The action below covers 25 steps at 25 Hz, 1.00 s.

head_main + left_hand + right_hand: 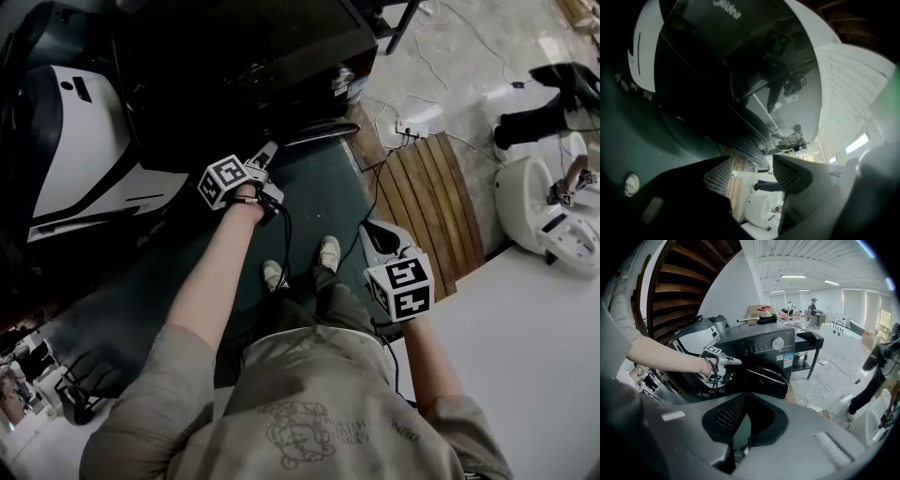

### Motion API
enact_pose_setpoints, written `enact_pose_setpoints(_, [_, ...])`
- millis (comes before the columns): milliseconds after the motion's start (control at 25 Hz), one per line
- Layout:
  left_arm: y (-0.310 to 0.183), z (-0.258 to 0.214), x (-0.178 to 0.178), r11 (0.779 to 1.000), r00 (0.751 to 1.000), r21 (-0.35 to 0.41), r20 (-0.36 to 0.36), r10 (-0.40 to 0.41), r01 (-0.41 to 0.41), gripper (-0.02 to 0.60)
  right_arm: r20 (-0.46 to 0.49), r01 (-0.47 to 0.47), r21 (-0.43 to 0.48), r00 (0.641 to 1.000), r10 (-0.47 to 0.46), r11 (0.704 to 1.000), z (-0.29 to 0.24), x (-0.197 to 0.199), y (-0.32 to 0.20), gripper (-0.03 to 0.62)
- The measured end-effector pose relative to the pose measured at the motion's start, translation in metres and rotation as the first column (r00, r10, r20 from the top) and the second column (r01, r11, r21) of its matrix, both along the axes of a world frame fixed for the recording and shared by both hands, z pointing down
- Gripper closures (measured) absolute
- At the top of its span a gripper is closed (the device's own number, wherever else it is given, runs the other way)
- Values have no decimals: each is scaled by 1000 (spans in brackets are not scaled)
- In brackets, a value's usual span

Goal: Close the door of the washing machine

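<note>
Washing machine: a dark front-loader (234, 66) stood ahead of the person, with its control panel and round knob facing the right gripper view.
Door: the round door (759, 380) was on the machine's front, swung out from it and not shut. Its curved rim reached over the green floor mat (323, 202).
Left hand-held gripper: the left hand-held gripper (751, 161) was held out on a straight arm at the door's rim, jaws apart with nothing gripped. The rim ran just beyond the jaw tips. I could not tell whether they touched it.
Left marker cube: the cube (223, 180) sat at the wrist, just short of the door.
Right hand-held gripper: the right hand-held gripper (745, 395) was held low and close to the body, well apart from the machine. Its jaw tips were together on nothing, and mat showed through the gap behind them.
Right marker cube: the cube (403, 286) was over the edge of the table (534, 356).
Person: the person stood on the mat, shoes (328, 251) pointing toward the machine.
Wooden slats: a curved band of slats (431, 202) lay on the floor between the mat and the table.
White appliance: a white unit (75, 141) stood just to the left of the washing machine.
</note>
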<state>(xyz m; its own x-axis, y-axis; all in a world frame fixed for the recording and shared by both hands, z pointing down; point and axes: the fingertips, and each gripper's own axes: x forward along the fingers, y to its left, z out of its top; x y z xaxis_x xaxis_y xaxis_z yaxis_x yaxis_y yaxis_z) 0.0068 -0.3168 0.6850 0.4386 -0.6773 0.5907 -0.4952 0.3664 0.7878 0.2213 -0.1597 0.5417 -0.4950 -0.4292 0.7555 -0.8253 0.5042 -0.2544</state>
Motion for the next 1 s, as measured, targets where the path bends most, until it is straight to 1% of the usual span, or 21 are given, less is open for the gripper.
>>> enact_pose_setpoints(240, [26,-18,-9,999,999,11,-10,31,-31,301,-10,7,45,1000,-6,999,-21,-18,1,566])
enact_pose_setpoints(360, [35,-9,-8,999,999,-12,-27,37,-37,301,-20,4,50,1000,-3,999,-22,-23,7,566])
enact_pose_setpoints(480, [34,12,-5,999,998,-50,-56,0,-3,301,-29,-6,40,1000,7,999,-20,-24,14,566])
enact_pose_setpoints(560, [32,21,-3,998,998,-57,-66,-17,13,301,-39,-15,27,999,16,1000,-15,-20,20,566])
enact_pose_setpoints(680, [31,27,-5,997,996,-65,-77,-51,46,301,-52,-35,6,998,35,999,-7,-10,28,566])
enact_pose_setpoints(720, [32,29,-5,996,995,-72,-80,-63,57,315,-56,-43,0,998,43,999,-4,-6,29,566])
enact_pose_setpoints(800, [34,31,-5,995,994,-76,-85,-74,68,317,-63,-56,-9,997,55,998,0,2,30,566])
enact_pose_setpoints(920, [30,31,-6,994,992,-75,-90,-90,83,317,-62,-69,-12,996,68,998,1,6,25,566])
enact_pose_setpoints(1000, [22,31,-8,991,989,-72,-96,-115,108,317,-62,-77,-10,995,76,997,2,9,22,566])
